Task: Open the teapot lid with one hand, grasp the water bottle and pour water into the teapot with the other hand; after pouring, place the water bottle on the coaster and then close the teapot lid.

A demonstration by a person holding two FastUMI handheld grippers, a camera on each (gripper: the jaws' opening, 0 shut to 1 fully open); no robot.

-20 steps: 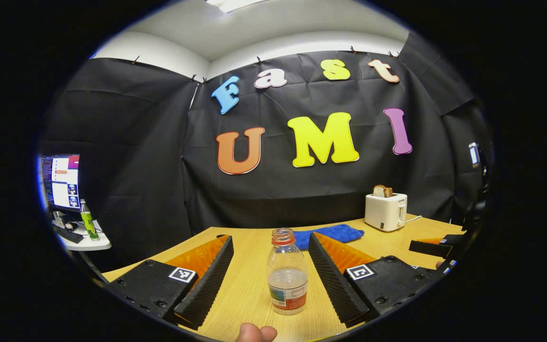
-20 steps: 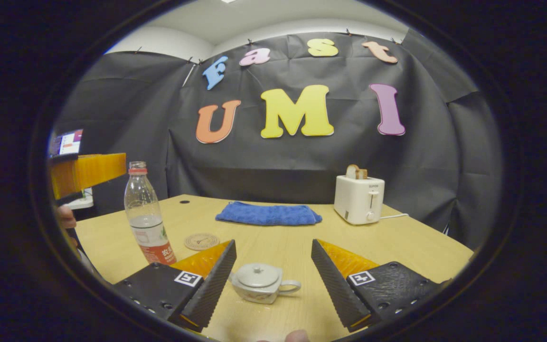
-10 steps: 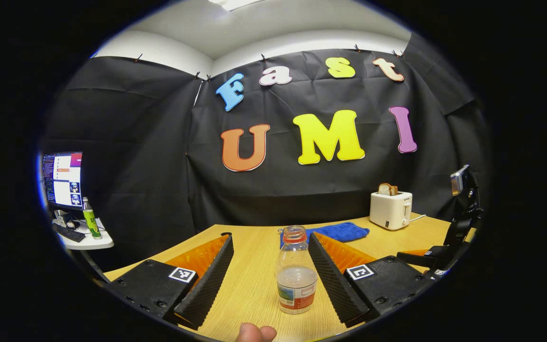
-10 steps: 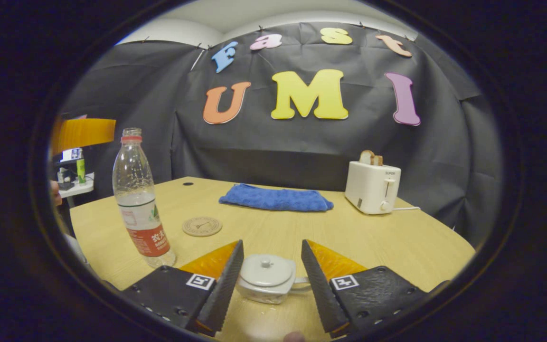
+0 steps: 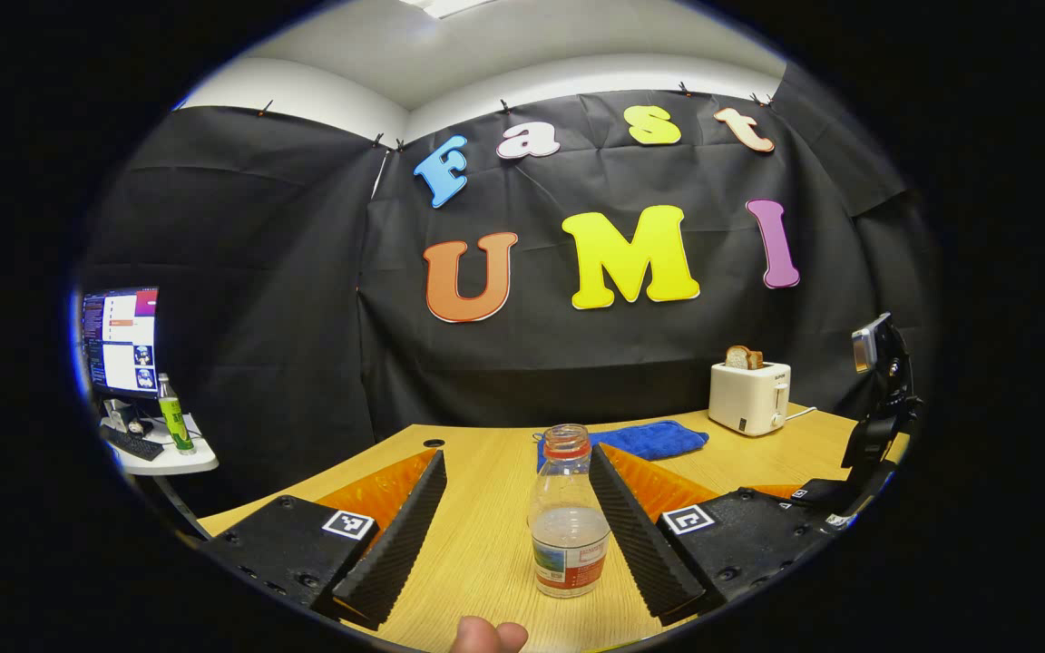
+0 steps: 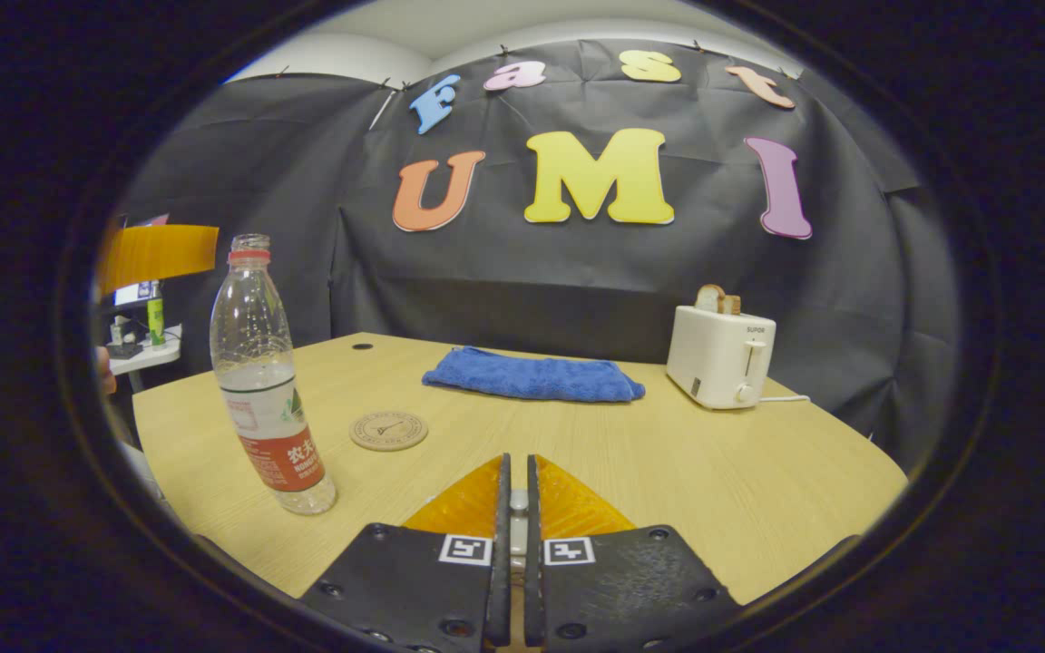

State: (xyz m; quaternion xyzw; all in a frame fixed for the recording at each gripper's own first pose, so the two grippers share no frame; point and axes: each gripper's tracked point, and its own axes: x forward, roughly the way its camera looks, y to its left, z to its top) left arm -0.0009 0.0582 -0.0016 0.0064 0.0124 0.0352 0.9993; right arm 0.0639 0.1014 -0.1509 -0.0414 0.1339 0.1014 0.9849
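A clear, uncapped water bottle (image 5: 568,521), about a third full with a red-and-white label, stands on the wooden table between the fingers of my left gripper (image 5: 516,456). That gripper is open, and the bottle is close to its right finger without touching it. In the right gripper view the same bottle (image 6: 266,381) stands at the left, with the round coaster (image 6: 388,430) just right of it. My right gripper (image 6: 515,464) is shut on the teapot lid's white knob (image 6: 518,504), which shows in the thin gap between its fingers. The teapot body is hidden beneath them.
A folded blue cloth (image 6: 533,379) lies at the back of the table, and a white toaster (image 6: 722,363) holding toast stands at the back right. Off the table's left edge a side desk (image 5: 164,453) carries a monitor and a green bottle.
My right gripper came down around the teapot and its fingers shut on the lid knob. The left gripper crept a little closer around the bottle, still open.
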